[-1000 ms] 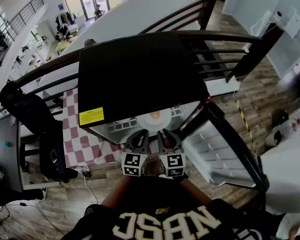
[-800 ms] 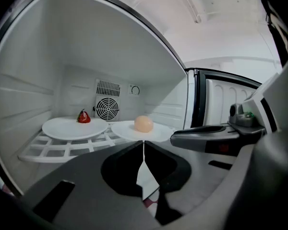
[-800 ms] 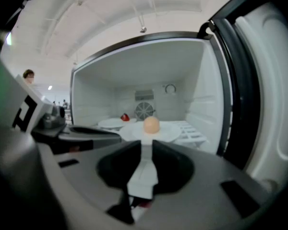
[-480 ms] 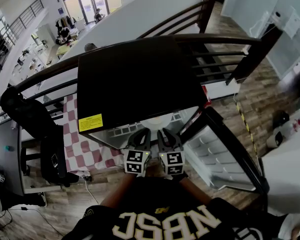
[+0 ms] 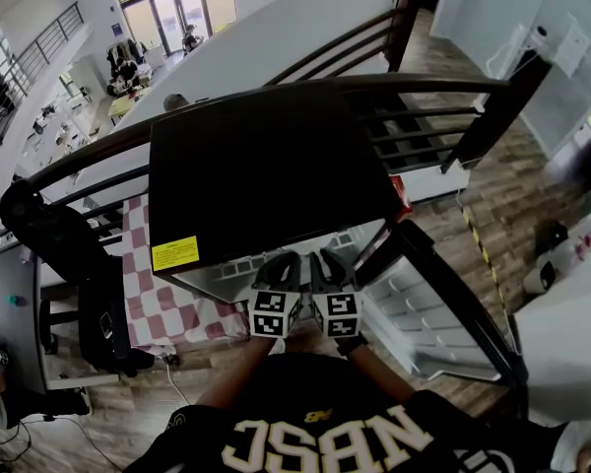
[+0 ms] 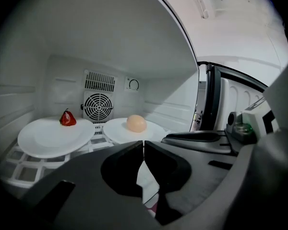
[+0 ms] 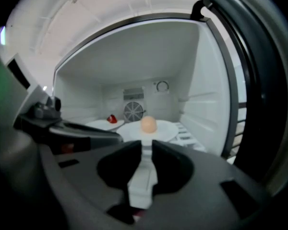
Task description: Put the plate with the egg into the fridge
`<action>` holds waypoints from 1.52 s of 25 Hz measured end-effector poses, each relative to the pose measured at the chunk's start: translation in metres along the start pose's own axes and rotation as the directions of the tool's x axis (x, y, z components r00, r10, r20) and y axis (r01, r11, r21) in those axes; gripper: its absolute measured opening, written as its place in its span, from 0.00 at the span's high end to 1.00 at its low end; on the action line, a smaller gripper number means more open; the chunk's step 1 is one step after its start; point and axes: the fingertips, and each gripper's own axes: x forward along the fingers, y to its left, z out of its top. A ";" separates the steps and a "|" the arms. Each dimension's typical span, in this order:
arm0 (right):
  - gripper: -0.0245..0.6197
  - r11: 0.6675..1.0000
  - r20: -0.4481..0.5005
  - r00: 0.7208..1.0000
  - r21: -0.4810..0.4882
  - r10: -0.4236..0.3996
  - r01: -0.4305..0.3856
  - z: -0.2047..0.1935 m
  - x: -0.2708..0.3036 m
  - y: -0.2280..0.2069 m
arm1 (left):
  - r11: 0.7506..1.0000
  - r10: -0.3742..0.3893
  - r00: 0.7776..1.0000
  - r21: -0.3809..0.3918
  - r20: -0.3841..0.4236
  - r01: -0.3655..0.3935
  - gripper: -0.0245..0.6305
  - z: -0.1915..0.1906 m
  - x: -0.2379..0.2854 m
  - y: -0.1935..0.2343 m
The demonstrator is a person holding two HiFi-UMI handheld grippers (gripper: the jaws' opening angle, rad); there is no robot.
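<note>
Though newly hidden overhead by the fridge (image 5: 266, 166), the plate (image 6: 116, 132) is seen shelved, clear of the shut left gripper (image 6: 143, 146) and slightly parted right gripper (image 7: 147, 147), both empty.

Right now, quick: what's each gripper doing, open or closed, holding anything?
Left gripper: closed, empty.
Right gripper: slightly open, empty; the plate sits just beyond its jaws.

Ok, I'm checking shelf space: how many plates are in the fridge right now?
2. The left plate carries a red fruit; the right plate holds the egg. Any other shelves are out of view, so more could be hidden.
</note>
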 end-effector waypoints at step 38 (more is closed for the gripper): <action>0.91 0.971 0.146 0.961 -0.001 0.235 -0.238 0.036 -0.173 0.037 | 0.968 0.249 0.943 -0.083 0.220 -0.237 0.92 0.023 -0.184 -0.068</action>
